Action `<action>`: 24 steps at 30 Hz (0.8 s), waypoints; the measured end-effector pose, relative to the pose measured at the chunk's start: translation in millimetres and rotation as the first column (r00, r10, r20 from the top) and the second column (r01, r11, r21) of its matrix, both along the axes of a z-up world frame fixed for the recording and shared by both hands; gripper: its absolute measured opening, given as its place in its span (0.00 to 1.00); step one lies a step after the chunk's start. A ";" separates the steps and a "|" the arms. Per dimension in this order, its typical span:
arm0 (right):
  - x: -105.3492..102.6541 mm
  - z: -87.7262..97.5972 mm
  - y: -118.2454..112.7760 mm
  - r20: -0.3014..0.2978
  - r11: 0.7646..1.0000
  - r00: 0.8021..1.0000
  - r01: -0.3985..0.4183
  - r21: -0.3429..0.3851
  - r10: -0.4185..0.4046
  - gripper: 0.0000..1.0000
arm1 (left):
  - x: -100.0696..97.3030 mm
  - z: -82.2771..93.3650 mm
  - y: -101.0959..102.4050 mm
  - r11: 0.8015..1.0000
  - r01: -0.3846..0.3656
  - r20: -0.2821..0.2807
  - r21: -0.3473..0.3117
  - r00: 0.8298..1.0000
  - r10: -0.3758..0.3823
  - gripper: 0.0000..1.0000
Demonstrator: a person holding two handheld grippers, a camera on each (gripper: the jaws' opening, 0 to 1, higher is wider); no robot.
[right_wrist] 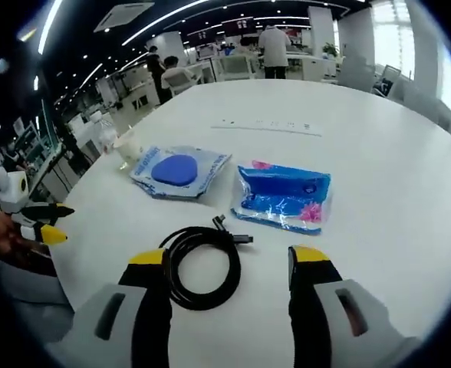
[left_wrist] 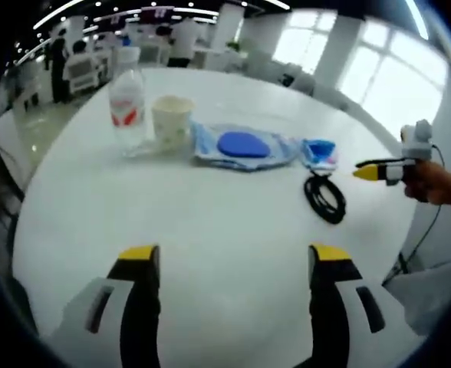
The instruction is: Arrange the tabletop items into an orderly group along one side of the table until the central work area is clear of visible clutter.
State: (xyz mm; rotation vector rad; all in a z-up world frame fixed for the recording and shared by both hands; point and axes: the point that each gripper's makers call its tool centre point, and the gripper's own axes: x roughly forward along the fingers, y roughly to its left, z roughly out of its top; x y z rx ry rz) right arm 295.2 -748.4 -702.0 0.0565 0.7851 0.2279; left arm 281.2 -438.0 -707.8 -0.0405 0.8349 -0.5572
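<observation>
While my right tool (right_wrist: pixel 225 264) hung spread just above the coiled black cable (right_wrist: pixel 205 265) on the worktop (right_wrist: pixel 379 153) and my left tool (left_wrist: pixel 233 261) stood spread and empty, I feared a loose loop slipping the jaws.

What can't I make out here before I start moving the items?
- Left gripper view: bottle label text, too blurred to read.
- Left gripper view: cup contents, hidden by its wall.
- Right gripper view: cup is small and washed out.
- Right gripper view: print on blue packet, too small.
- Right gripper view: cable partly behind the right tool.
</observation>
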 end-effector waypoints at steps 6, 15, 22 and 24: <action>-7.8 -2.0 -4.5 -0.003 1.000 1.000 0.006 -0.001 -0.006 0.62 | -9.8 -1.1 0.5 1.000 0.011 0.010 0.006 1.000 -0.011 0.78; -10.5 -3.3 -2.8 -0.002 1.000 1.000 0.010 0.009 -0.010 0.63 | -16.9 0.0 -6.2 0.999 0.049 0.027 -0.004 0.998 -0.049 0.80; -9.4 -2.5 -11.9 0.000 0.999 1.000 0.030 0.011 -0.030 0.63 | -22.5 -7.3 -1.9 0.999 0.023 0.004 -0.027 1.000 -0.023 0.80; -8.8 0.3 -16.8 0.011 0.999 0.999 0.039 0.011 -0.039 0.63 | -24.7 -8.9 -2.2 0.999 0.027 0.008 -0.021 1.000 -0.027 0.80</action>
